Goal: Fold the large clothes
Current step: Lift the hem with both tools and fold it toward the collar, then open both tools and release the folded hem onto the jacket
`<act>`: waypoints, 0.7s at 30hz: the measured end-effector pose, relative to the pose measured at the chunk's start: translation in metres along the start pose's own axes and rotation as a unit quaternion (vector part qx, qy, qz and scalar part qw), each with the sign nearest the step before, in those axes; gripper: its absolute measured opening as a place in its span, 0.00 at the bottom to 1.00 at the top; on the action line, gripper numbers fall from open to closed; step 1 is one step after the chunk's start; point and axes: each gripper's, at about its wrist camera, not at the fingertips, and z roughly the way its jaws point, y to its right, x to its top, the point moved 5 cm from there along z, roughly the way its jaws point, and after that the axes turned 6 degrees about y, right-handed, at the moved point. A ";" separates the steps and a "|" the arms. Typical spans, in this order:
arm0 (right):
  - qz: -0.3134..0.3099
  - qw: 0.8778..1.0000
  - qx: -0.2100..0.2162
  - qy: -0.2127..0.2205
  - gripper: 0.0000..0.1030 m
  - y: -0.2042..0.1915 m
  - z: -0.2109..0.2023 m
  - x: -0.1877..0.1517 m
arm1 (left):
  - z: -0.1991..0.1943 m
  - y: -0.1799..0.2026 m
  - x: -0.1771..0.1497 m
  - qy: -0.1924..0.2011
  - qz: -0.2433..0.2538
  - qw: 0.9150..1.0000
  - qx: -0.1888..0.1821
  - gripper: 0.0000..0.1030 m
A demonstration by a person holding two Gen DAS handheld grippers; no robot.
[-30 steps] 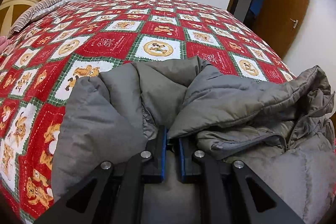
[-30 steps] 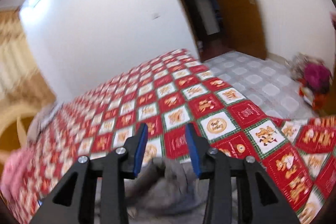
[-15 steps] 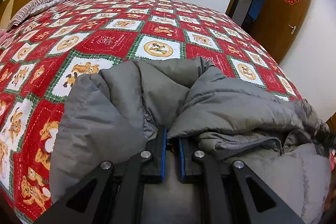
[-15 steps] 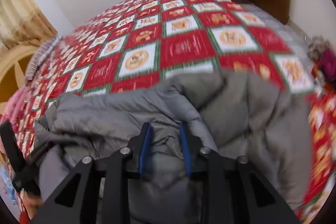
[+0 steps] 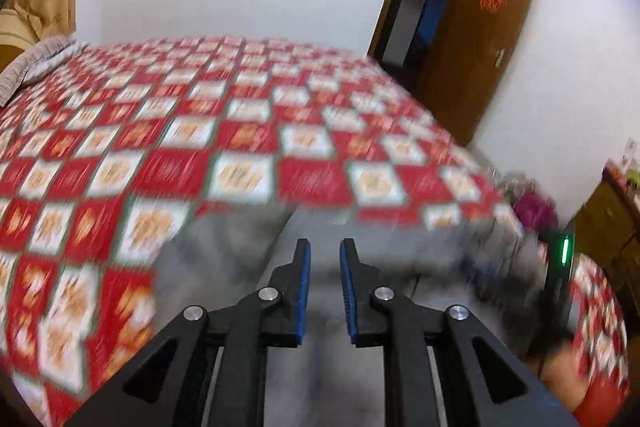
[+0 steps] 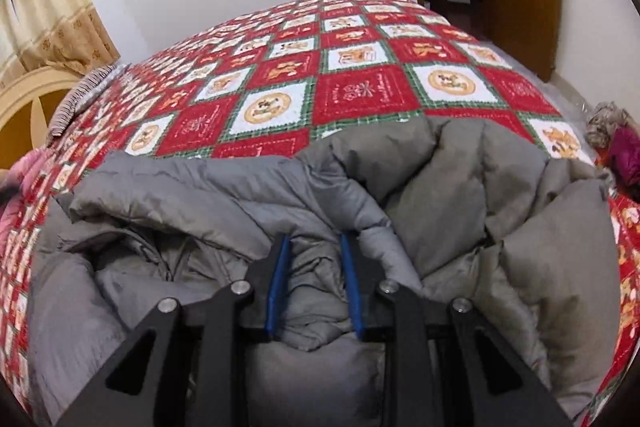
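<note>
A grey puffy jacket lies bunched on a bed with a red, white and green patchwork quilt. My right gripper is down in the jacket, its blue-padded jaws partly apart with a thick fold of grey fabric between them. In the blurred left wrist view my left gripper is lifted above the jacket with its jaws apart and nothing between them. The quilt stretches beyond it.
A brown door stands open at the back right. A striped pillow and curtains are at the left. A magenta bundle lies off the bed's right side. The other handheld device with a green light shows at right.
My left gripper let go of the jacket fold, opened and rose. My right gripper came down from above the bed into the jacket and took a fold between its jaws.
</note>
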 end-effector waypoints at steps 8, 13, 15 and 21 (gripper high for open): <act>-0.002 1.000 0.003 0.002 0.28 0.001 0.000 -0.001 | 0.116 0.010 -0.049 -0.096 -0.011 0.995 -0.002 0.35; 0.003 1.000 0.011 0.000 0.28 0.000 0.000 0.000 | 0.117 0.011 -0.068 -0.082 0.015 0.996 0.007 0.35; 0.006 1.000 0.011 -0.010 0.28 0.001 0.001 0.001 | 0.118 0.007 -0.068 -0.082 0.004 0.997 -0.003 0.35; 0.033 0.999 0.007 -0.015 0.31 0.013 -0.007 0.015 | 0.118 0.003 -0.068 -0.075 -0.023 0.997 -0.028 0.35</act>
